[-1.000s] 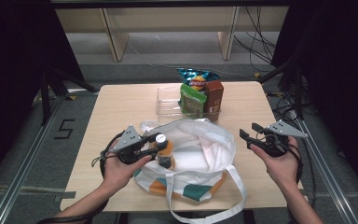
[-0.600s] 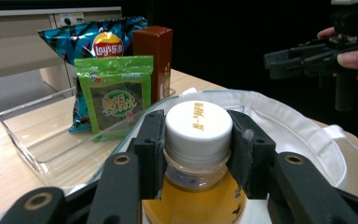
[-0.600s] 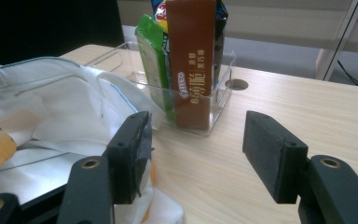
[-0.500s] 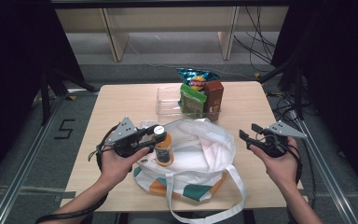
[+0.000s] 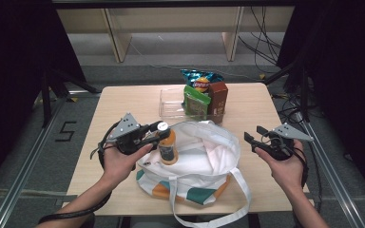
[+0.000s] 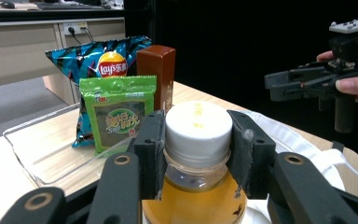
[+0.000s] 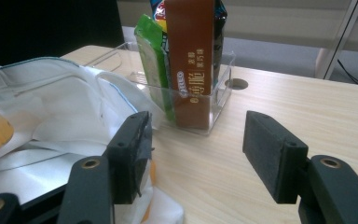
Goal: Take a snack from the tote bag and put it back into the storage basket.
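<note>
Wooden table [image 5: 100,137]: left tongs [image 5: 160,133] lifted bottle [image 5: 168,147] higher, seemingly clear of bag [image 5: 204,156].

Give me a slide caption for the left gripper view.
Left gripper clamps the white-capped bottle at its neck, snacks in clear tray behind.

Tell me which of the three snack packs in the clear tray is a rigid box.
The brown box, standing upright at the tray's right end. The green seaweed packet beside it and the blue Lay's chip bag behind are soft pouches.
</note>
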{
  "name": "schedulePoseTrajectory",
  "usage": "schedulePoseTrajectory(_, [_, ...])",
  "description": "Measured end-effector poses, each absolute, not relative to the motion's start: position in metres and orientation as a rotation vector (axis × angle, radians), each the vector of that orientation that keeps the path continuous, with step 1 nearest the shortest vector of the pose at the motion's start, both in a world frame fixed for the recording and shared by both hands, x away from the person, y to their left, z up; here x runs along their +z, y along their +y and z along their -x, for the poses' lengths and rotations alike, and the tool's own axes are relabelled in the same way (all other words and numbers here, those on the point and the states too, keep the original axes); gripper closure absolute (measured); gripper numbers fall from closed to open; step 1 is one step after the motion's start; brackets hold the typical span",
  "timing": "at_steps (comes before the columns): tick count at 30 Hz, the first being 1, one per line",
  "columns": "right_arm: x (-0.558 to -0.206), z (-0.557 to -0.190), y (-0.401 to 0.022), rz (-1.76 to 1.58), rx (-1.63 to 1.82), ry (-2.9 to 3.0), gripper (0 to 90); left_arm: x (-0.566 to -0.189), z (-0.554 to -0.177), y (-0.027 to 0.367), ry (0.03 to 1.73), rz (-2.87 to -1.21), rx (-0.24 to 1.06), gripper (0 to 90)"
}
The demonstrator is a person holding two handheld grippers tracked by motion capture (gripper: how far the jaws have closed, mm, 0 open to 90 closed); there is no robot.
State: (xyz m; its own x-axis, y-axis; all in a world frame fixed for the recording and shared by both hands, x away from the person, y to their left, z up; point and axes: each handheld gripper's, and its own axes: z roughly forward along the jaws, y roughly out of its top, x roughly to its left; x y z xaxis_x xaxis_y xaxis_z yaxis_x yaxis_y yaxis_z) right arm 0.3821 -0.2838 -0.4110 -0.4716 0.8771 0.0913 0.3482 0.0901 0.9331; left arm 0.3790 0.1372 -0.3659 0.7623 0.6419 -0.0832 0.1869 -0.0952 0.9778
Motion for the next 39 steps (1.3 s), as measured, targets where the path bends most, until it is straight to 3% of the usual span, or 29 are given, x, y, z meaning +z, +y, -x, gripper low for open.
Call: schedulePoseTrajectory(39, [-0.415, -0.383, -0.288, -1.185, 1.348, 1.884, 42.1, -0.328, -0.397, 0.137, 0.658, -1.577, 0.472, 58.7])
